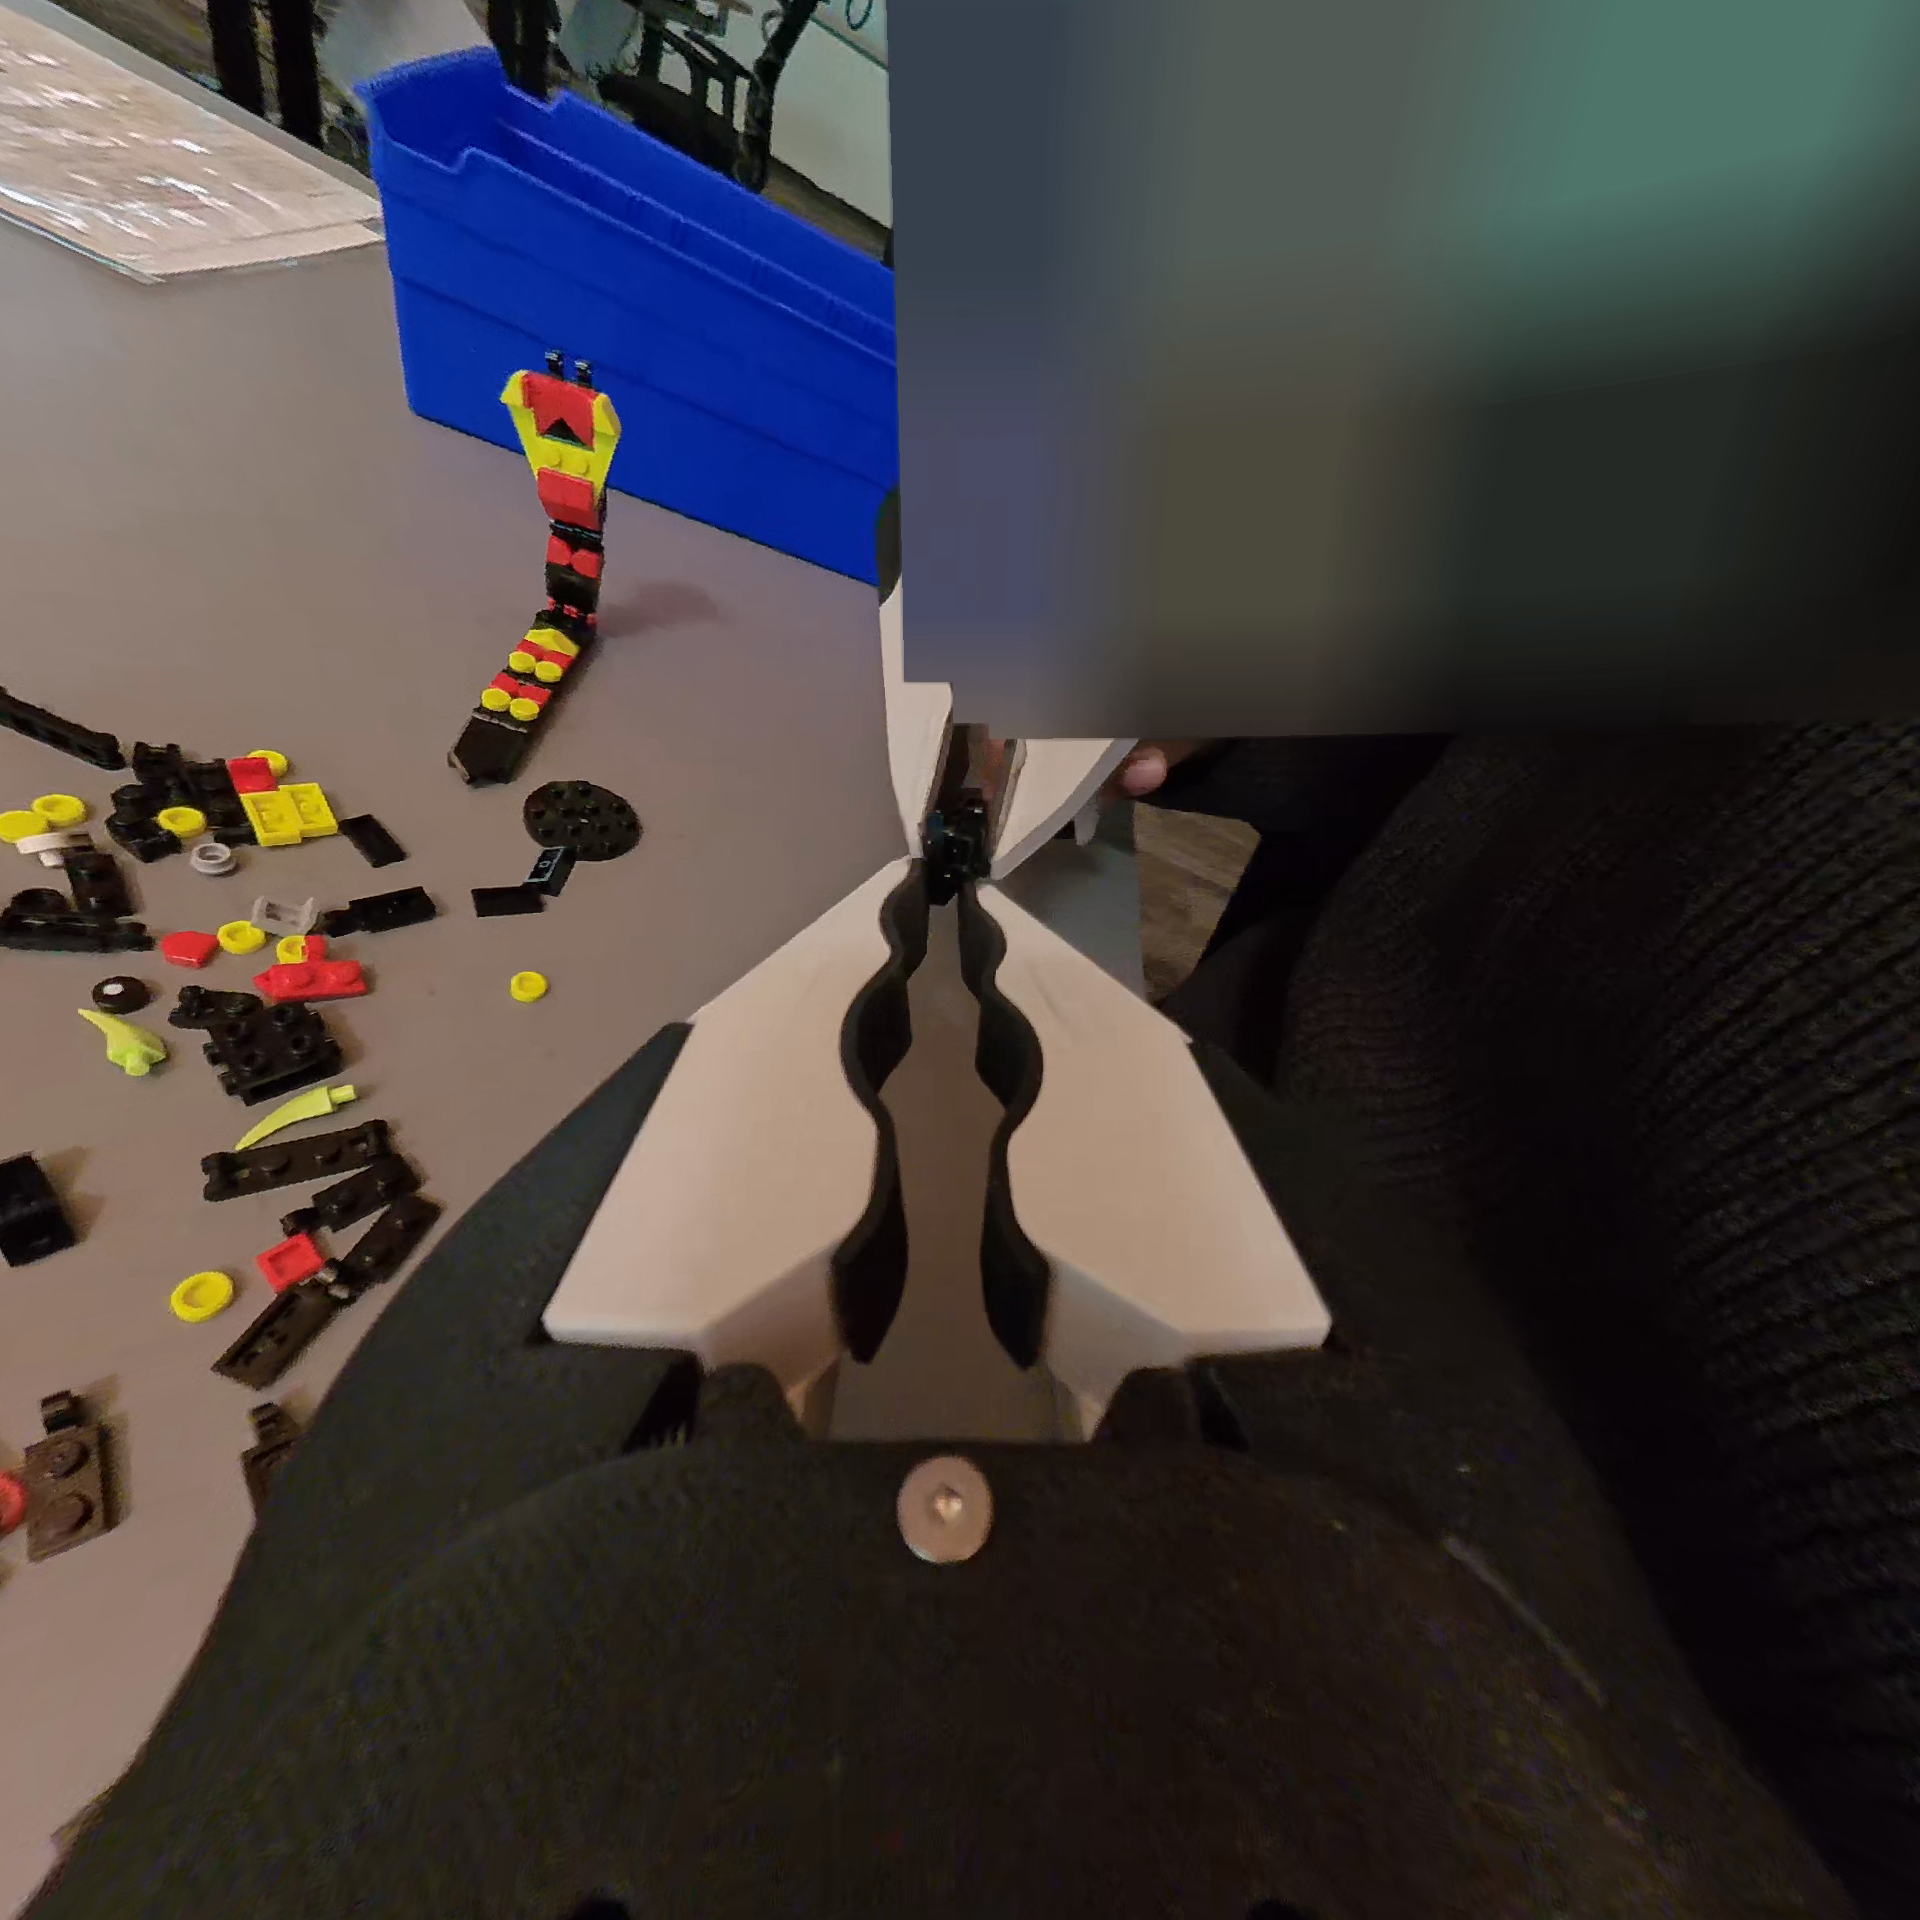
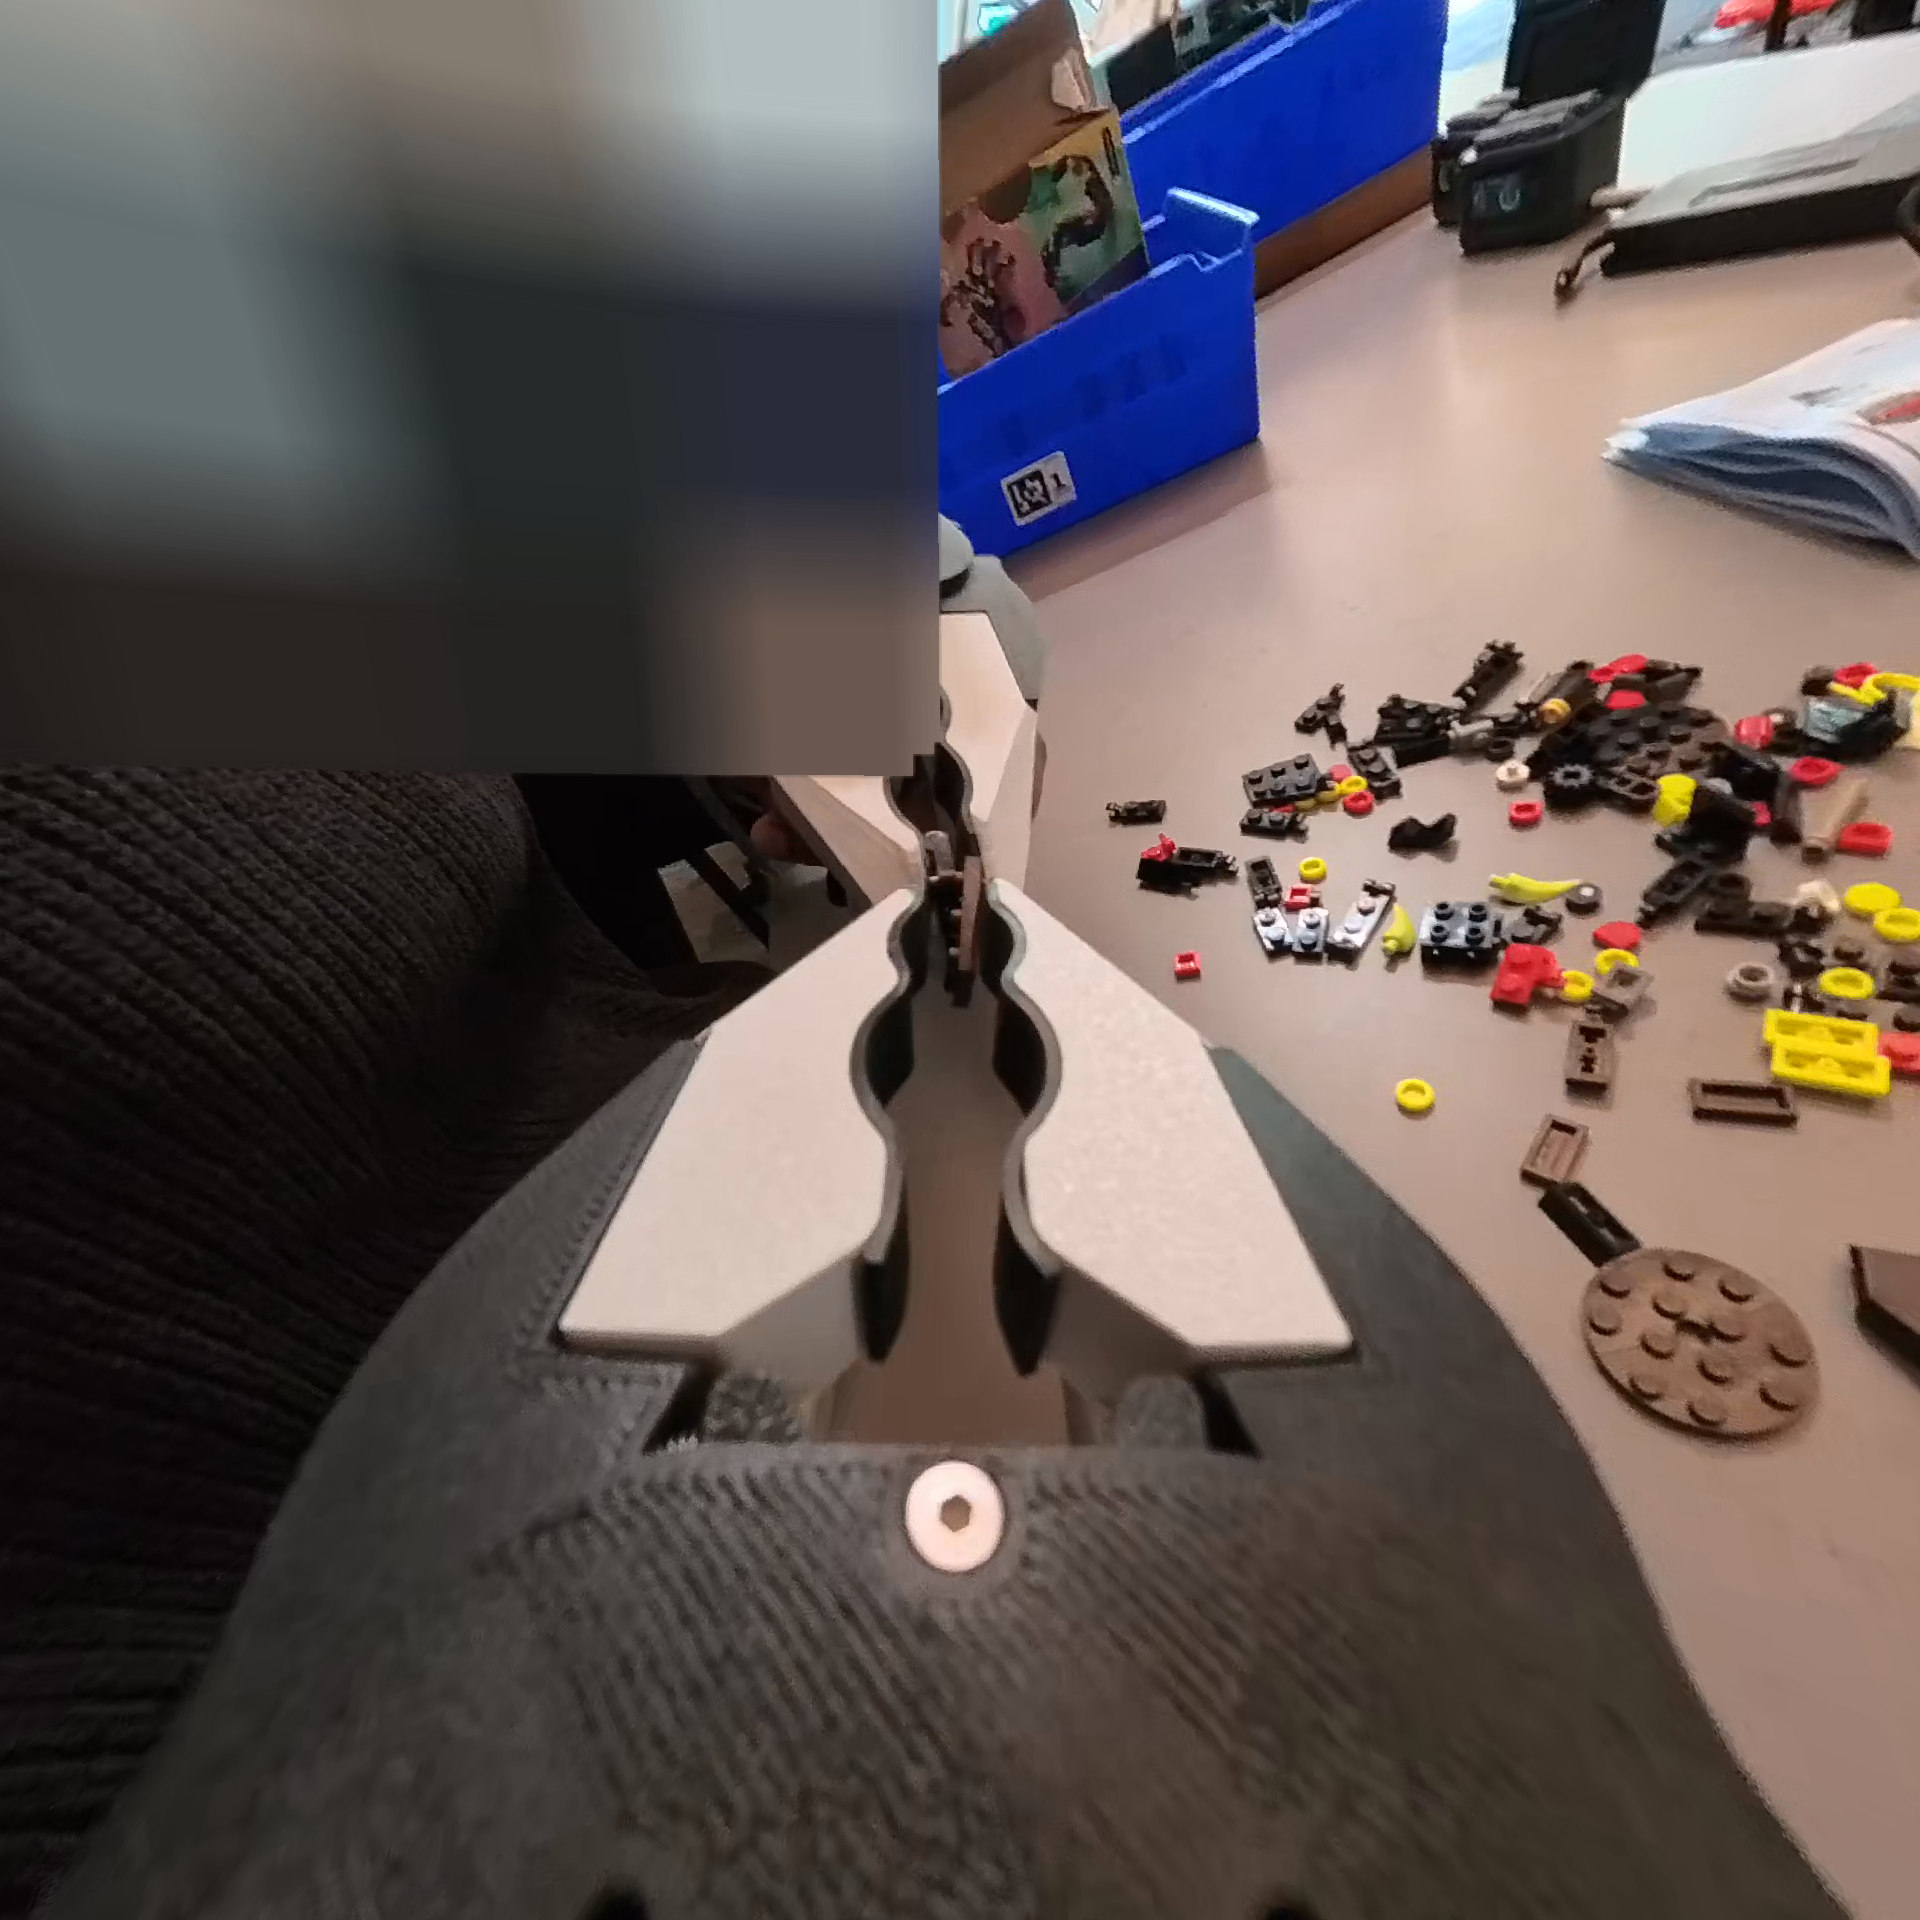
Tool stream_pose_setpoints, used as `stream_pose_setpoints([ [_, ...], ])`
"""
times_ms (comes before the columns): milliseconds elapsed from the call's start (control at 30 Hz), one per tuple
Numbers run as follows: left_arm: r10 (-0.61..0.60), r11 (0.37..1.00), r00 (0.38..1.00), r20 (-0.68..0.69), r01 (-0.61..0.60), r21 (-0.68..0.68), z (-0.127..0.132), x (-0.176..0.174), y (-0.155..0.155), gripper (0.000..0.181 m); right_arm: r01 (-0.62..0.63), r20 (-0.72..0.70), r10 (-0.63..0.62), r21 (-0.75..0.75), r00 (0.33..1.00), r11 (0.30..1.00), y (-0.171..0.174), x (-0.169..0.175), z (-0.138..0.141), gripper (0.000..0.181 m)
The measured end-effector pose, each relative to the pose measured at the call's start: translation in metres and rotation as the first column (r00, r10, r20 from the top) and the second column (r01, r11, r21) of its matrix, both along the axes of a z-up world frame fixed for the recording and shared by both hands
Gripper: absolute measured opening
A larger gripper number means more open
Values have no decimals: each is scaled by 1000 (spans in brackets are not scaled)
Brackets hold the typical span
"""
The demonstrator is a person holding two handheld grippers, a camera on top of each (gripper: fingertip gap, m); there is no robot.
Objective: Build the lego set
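Observation:
My left gripper (image 1: 945, 878) is shut on a small black lego piece (image 1: 956, 844) at its fingertips, held off the table's edge. The right gripper's white fingers (image 1: 1049, 800) meet it tip to tip from the far side. In the right wrist view my right gripper (image 2: 956, 914) is shut on a thin dark lego plate (image 2: 964, 930), with the left gripper's fingers (image 2: 1003, 727) facing it. A part-built red, yellow and black snake model (image 1: 556, 551) stands on the grey table (image 1: 260, 540). Loose lego pieces (image 1: 239, 987) lie scattered on it.
A blue bin (image 1: 644, 301) stands behind the model; it also shows in the right wrist view (image 2: 1101, 416) holding a box. A round black plate (image 2: 1699, 1340) and an instruction booklet (image 2: 1787, 436) lie on the table. A person's dark knitted sleeve (image 1: 1610, 1143) is close by. The grippers are tip to tip, or close to it.

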State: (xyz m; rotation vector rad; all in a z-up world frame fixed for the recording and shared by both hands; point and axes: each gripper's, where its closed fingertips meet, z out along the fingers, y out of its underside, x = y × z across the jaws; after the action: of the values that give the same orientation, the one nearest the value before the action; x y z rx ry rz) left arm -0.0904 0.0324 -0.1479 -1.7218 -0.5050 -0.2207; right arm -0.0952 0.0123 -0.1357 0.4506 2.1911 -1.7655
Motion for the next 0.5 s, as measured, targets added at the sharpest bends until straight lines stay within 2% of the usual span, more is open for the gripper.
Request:
stream_pose_setpoints([
  [200, 25, 995, 993, -114, -35, -93, -9, -1, 1, 3, 3, 45, -4, 29, 999, 1000, 0, -1, -6, 6],
  [500, 22, 995, 993, -112, -32, -94, -10, -1, 1, 2, 8, 39, -10, 53, 999, 999, 0, 0, -6, 5],
])
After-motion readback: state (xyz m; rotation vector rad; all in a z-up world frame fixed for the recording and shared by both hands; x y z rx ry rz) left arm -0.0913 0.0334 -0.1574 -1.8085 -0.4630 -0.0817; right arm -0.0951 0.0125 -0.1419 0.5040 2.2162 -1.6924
